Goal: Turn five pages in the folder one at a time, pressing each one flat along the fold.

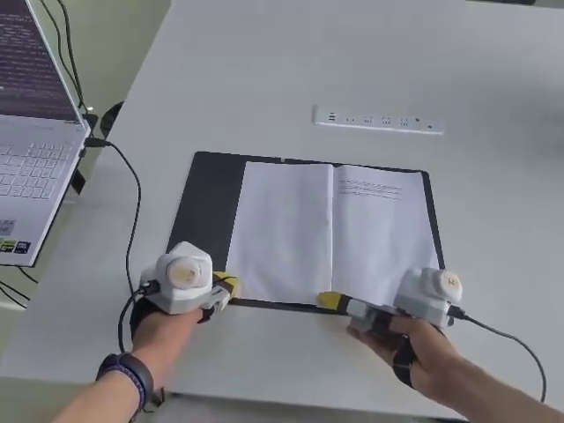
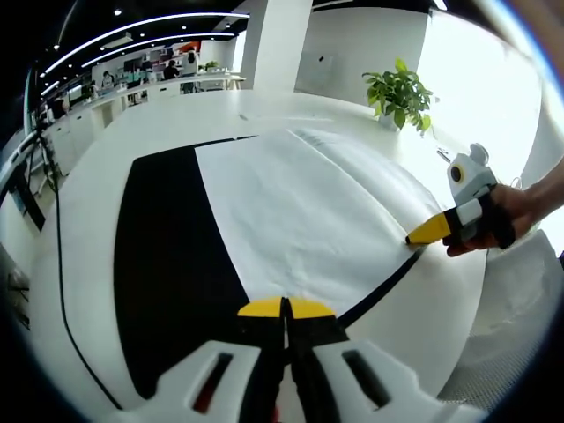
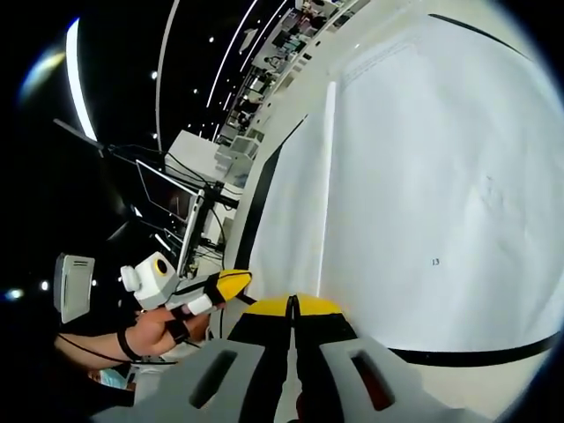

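An open black folder [image 1: 204, 204] lies flat on the white table, its white pages [image 1: 286, 231] spread left and right of the fold [image 1: 332, 231]. The right page [image 3: 441, 185] carries a few printed lines at its top. My left gripper [image 1: 226, 285] rests at the folder's near left edge, its yellow tips [image 2: 285, 307] pressed together and empty. My right gripper [image 1: 328, 300] sits at the near edge by the foot of the fold, yellow tips [image 3: 293, 305] shut with nothing between them. Each gripper appears in the other's view: the right gripper [image 2: 430, 231], the left gripper [image 3: 225, 284].
An open laptop [image 1: 31, 150] stands at the table's left with a black cable [image 1: 134, 203] running toward me. A white power strip [image 1: 377, 119] lies beyond the folder. A potted plant [image 2: 401, 92] stands far behind.
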A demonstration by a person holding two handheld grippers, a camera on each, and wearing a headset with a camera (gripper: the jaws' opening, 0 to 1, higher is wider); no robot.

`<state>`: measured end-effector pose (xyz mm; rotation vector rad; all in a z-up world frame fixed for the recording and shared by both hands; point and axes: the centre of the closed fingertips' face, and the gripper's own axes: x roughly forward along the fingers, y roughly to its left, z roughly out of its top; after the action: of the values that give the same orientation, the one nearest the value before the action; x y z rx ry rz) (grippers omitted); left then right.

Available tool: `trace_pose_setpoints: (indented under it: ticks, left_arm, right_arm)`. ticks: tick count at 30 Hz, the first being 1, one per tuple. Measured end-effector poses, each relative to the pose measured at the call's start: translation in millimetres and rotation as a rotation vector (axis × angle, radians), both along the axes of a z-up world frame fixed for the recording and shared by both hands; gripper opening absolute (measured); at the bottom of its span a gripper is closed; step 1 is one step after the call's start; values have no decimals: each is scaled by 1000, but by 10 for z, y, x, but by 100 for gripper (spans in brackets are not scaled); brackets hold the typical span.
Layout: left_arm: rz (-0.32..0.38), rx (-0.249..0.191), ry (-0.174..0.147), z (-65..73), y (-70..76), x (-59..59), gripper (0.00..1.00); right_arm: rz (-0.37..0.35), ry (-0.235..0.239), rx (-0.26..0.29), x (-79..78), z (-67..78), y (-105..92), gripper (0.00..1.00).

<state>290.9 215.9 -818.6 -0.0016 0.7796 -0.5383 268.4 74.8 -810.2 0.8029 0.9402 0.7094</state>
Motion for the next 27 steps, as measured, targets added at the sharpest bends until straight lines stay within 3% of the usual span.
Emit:
trace_pose_setpoints:
  ticks: [5,12,15,17,18,22,24,27]
  left_arm:
    - [-12,11,27,1,-15,8,0]
    - [13,-8,73,22,-37,-20,2]
    - [6,-22,61,110,-96,-48,6]
    - [-5,13,46,121,-90,-65,8]
    - [-4,10,49,127,-97,-77,9]
    - [-3,-14,37,237,-125,-110,13]
    - [-6,-23,25,307,-149,-111,15]
    - [-25,-1,5,391,-168,-119,18]
  right_arm:
    - [-12,4,-5,6,12,-1,0]
    - [-6,-6,-4,-8,79,-49,1]
    - [-25,-51,3,30,202,-120,2]
    - [-36,-60,11,41,258,-173,3]
    - [-42,-69,9,49,291,-217,4]
    - [-18,-143,-36,60,395,-398,10]
    - [2,-179,-86,45,423,-517,15]
    - [5,-211,-124,36,475,-685,17]
